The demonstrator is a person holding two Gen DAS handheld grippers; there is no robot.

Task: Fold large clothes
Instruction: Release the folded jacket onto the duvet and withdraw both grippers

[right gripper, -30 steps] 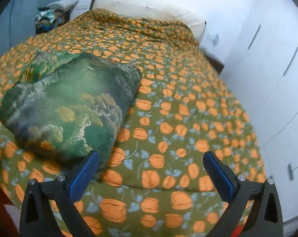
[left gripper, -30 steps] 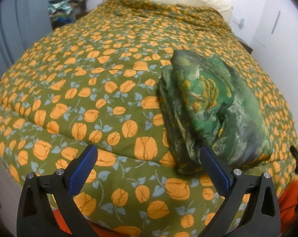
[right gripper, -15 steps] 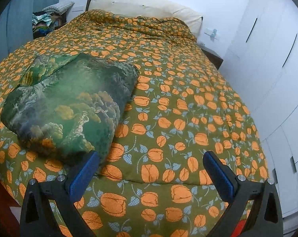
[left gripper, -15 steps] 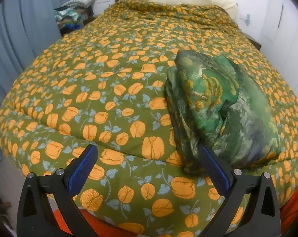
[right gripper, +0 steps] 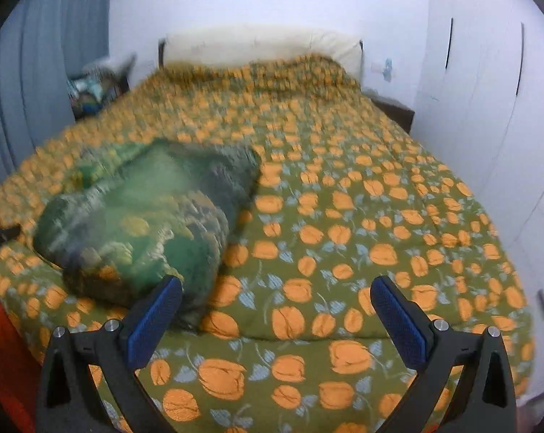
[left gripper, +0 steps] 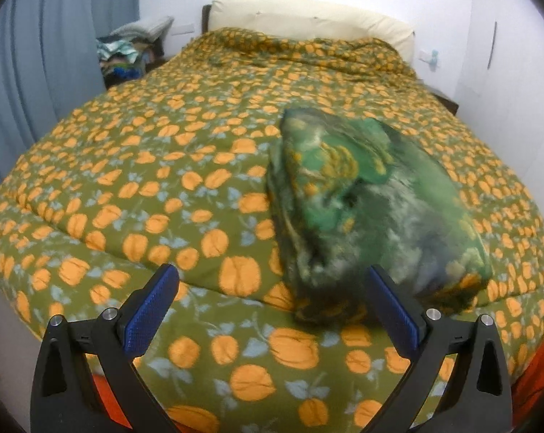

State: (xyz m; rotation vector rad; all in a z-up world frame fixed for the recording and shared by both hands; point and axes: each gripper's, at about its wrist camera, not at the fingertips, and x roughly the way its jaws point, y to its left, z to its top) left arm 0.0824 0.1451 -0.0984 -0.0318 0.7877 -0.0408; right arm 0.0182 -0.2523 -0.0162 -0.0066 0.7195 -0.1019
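- On my left feed the left hand-held gripper (left gripper: 270,287) hangs off the foot of the bed (left gripper: 163,166), jaws spread wide with nothing between the blue pads (left gripper: 151,312).
- The folded garment (left gripper: 373,209), a thick green bundle with yellow and grey print, lies on the bed's orange-flowered cover near the foot edge. On this feed it sits toward the side of the bed nearer the white wardrobe (left gripper: 517,54).
- The right pad of the left hand-held gripper overlaps the bundle's near corner on my screen; I cannot tell whether it touches the cloth.
- My right feed shows the right hand-held gripper (right gripper: 275,297) equally wide open and empty, also off the foot of the bed (right gripper: 362,216).
- There the folded garment (right gripper: 145,223) appears on the curtain (right gripper: 37,90) side of the gripper, its near corner behind the left pad (right gripper: 154,323). This feed is blurred, so I cannot judge contact.
- A cream pillow (left gripper: 308,20) lies at the head of the bed, well apart from the garment.
- A pile of clothes (left gripper: 131,54) sits beside the head of the bed, on the curtain (left gripper: 44,72) side.
- Orange-red fabric (right gripper: 1,361) shows below the foot edge of the bed.
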